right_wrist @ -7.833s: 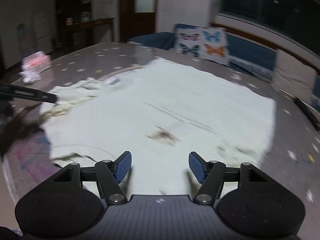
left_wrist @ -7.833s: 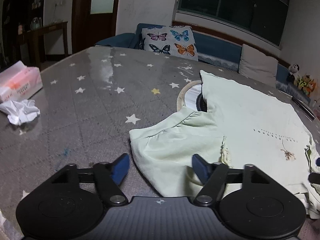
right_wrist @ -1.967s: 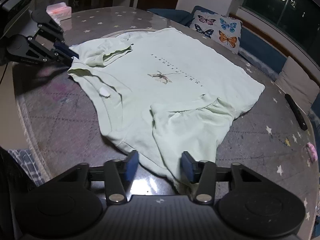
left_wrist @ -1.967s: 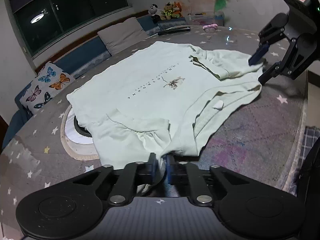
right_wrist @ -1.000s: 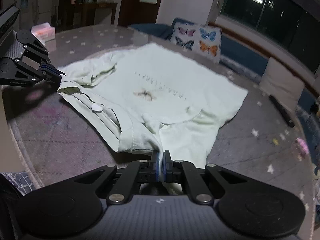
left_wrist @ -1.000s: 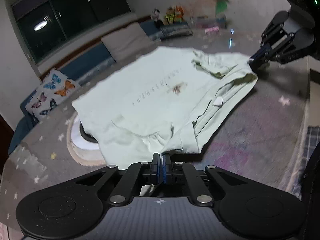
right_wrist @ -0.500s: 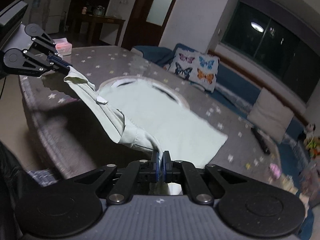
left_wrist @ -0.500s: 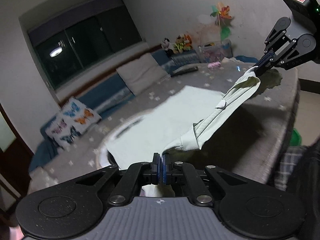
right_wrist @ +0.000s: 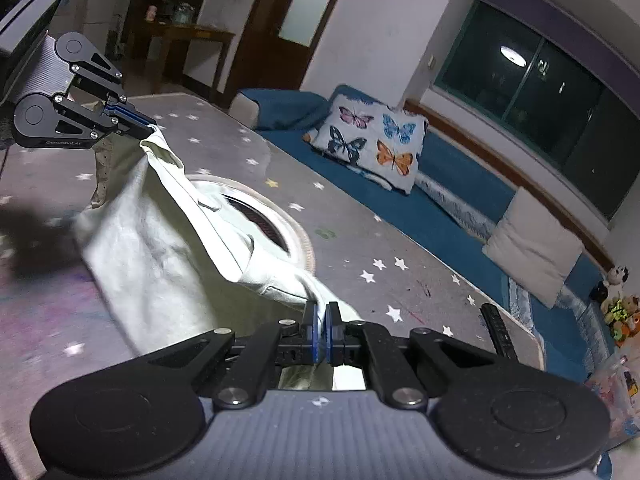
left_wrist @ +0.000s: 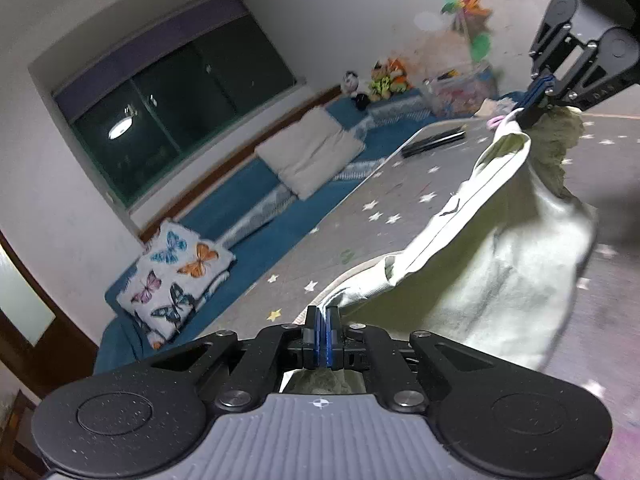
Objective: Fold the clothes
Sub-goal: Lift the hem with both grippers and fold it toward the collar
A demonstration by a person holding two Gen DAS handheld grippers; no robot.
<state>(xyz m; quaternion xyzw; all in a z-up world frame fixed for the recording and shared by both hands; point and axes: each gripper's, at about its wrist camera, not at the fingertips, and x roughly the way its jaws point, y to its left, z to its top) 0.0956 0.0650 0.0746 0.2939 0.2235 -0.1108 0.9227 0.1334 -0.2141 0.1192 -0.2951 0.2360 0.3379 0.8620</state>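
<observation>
Left wrist view shows your left gripper (left_wrist: 322, 334) nearest the lens, its blue-padded fingers pressed together on one end of the pale green cotton T-shirt (left_wrist: 492, 264). Right wrist view shows your right gripper (right_wrist: 320, 334) pinched tight on the other end. The shirt hangs between the two, its top edge sagging, its lower part draping toward the grey star-printed tabletop (right_wrist: 400, 248); whether the hem touches the top I cannot tell.

To do this well, I judge you should draw the two grips apart until the top edge runs straight, hold both at one height, and lower the cloth so it settles flat from the hem upward near the table's near edge, not bunched. Release neither grip before the cloth rests.

Farther along, a round cream-rimmed disc (right_wrist: 296, 236) lies near the table's middle, partly under the shirt. Beyond it a black remote control (right_wrist: 498, 330) lies by the far edge. A clear box (left_wrist: 460, 90) past the far edge holds coloured items too blurred to name.
</observation>
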